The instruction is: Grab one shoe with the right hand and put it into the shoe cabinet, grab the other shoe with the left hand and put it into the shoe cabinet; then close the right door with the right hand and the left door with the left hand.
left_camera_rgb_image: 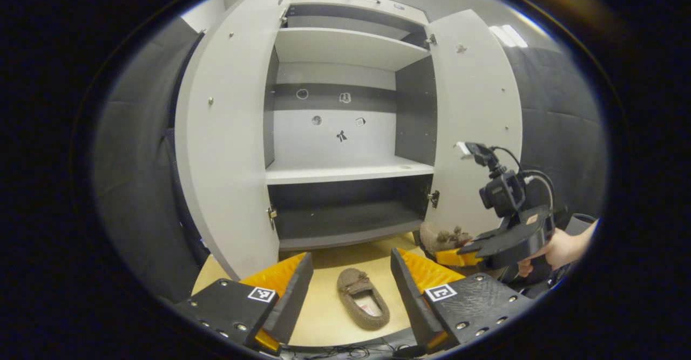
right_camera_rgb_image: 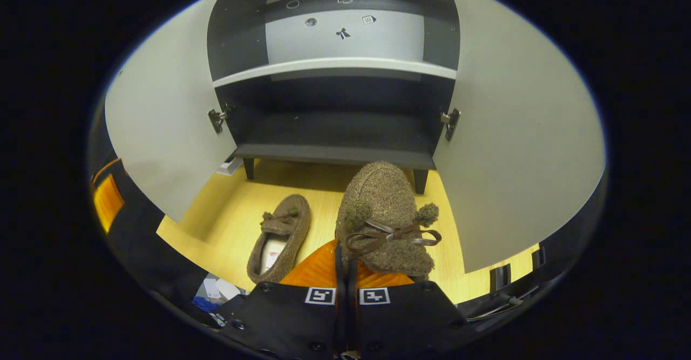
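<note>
The grey shoe cabinet (left_camera_rgb_image: 345, 174) stands with both doors swung wide, left door (left_camera_rgb_image: 227, 149) and right door (left_camera_rgb_image: 475, 117). One fuzzy brown slipper (left_camera_rgb_image: 363, 298) lies on the yellow floor in front of it, just ahead of my open left gripper (left_camera_rgb_image: 351, 255) and between its fingers' lines, untouched. In the right gripper view my right gripper (right_camera_rgb_image: 345, 260) is shut on the heel edge of the other slipper (right_camera_rgb_image: 383, 209), held toe-forward above the floor before the dark bottom shelf (right_camera_rgb_image: 334, 133). The floor slipper (right_camera_rgb_image: 280, 236) lies to its left. The left gripper view shows a hand holding the right gripper (left_camera_rgb_image: 475, 249) with its slipper (left_camera_rgb_image: 440, 237).
The cabinet's middle shelf (left_camera_rgb_image: 345, 174) and upper shelf (left_camera_rgb_image: 345, 47) are bare. Short legs (right_camera_rgb_image: 248, 167) raise the cabinet off the yellow floor (right_camera_rgb_image: 227, 214). The open doors (right_camera_rgb_image: 162, 122) (right_camera_rgb_image: 513, 149) flank the approach. Cables and small items (right_camera_rgb_image: 216, 290) lie at the near floor edge.
</note>
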Demonstrator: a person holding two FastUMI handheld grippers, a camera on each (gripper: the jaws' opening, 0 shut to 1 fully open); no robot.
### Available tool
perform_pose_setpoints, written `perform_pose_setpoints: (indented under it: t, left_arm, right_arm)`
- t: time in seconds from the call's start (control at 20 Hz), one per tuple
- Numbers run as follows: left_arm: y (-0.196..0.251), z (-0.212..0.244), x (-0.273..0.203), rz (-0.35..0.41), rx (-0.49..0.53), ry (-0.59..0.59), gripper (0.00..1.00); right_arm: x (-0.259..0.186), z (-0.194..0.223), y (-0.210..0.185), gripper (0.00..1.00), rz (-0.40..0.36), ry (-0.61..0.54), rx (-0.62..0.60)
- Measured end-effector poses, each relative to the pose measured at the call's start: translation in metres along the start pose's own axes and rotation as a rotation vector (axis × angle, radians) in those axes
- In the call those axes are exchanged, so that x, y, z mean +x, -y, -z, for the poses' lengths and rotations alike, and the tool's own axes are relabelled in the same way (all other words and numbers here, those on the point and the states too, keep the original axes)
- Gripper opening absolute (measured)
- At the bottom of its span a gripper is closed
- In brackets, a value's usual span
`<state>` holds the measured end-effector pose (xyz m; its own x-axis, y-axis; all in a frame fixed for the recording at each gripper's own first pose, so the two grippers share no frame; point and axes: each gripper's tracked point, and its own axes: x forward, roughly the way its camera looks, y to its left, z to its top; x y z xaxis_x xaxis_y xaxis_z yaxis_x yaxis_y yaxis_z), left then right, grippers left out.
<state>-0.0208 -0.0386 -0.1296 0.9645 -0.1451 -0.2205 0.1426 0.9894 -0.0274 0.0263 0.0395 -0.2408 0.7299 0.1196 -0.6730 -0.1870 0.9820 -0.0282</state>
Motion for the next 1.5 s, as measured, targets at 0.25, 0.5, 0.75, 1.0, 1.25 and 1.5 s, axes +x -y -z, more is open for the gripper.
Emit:
perform_pose_setpoints:
  t: [0.25,0.5,0.75,1.0,1.25,1.5]
  left_arm:
    - [-0.006,-0.005,0.005,-0.016,0.01,0.002,0.84]
    - [-0.011,-0.018,0.019,-0.026,0.083,0.001,0.84]
    - [-0.011,-0.039,0.037,-0.037,0.03,0.018,0.91]
    - [-0.019,-0.049,0.053,-0.081,-0.015,0.001,0.91]
    - [-0.012,-0.056,0.064,-0.089,0.01,0.001,0.84]
    - [-0.007,-0.058,0.071,-0.114,-0.005,-0.003,0.84]
  right_arm:
    - [-0.024,-0.078,-0.009,0.02,-0.033,0.137,0.009]
    - [-0.038,-0.16,-0.012,0.02,-0.07,0.265,-0.01]
    - [-0.029,-0.232,0.001,0.02,-0.076,0.359,-0.037]
    - [-0.002,-0.294,0.012,0.02,-0.081,0.421,-0.011]
    - [0.031,-0.351,0.017,0.0,-0.077,0.472,0.044]
    - [0.065,-0.396,0.022,0.02,-0.042,0.513,-0.023]
